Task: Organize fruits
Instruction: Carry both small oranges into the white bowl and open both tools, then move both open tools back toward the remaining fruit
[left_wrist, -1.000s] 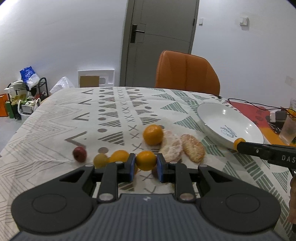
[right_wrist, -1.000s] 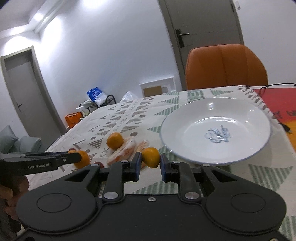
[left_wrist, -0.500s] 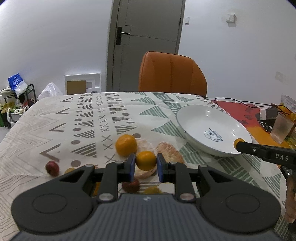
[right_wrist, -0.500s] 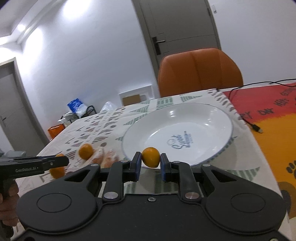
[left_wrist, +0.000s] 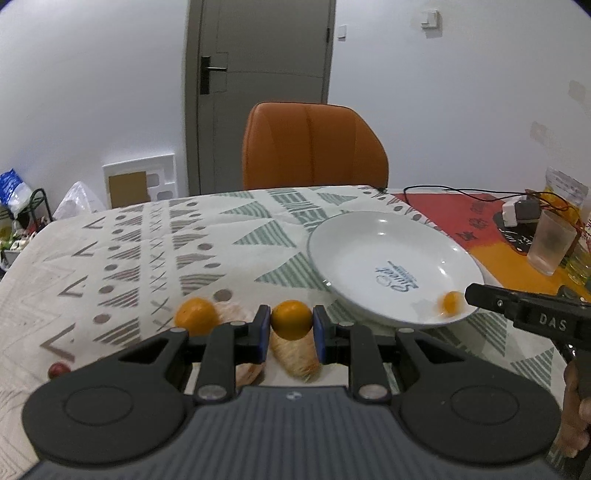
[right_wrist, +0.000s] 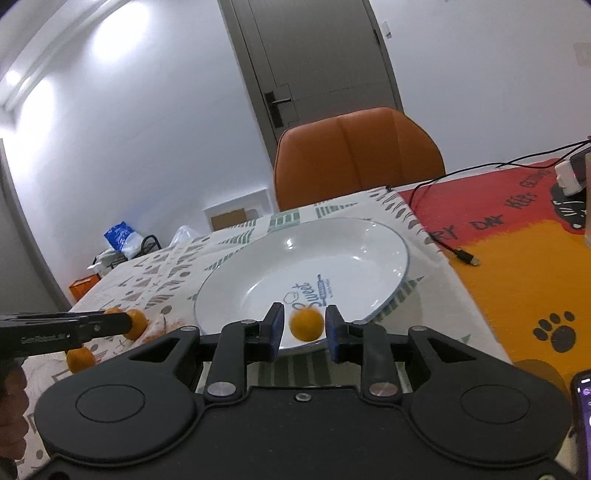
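My left gripper (left_wrist: 291, 329) is shut on a small orange (left_wrist: 291, 319) and holds it above the table, left of the white plate (left_wrist: 354, 236). My right gripper (right_wrist: 304, 332) is open over the plate's (right_wrist: 362, 254) near rim; a blurred small orange (right_wrist: 306, 325) lies between its parted fingers, free of both pads. It also shows in the left wrist view (left_wrist: 450, 302) at the plate's near right edge, by the right gripper's tip (left_wrist: 480, 295). Another orange (left_wrist: 195, 317), peeled citrus pieces (left_wrist: 295, 356) and a small red fruit (left_wrist: 58, 369) lie on the cloth.
An orange chair (left_wrist: 314, 147) stands at the table's far side. A frosted glass (left_wrist: 550, 243), a charger and cables (left_wrist: 517, 214) sit on the red-orange mat (right_wrist: 517, 266) at right. A phone (right_wrist: 581, 417) is at the lower right.
My right gripper moved over the plate and opened, letting its orange go onto the plate's near edge. My left gripper carried its orange rightward toward the plate.
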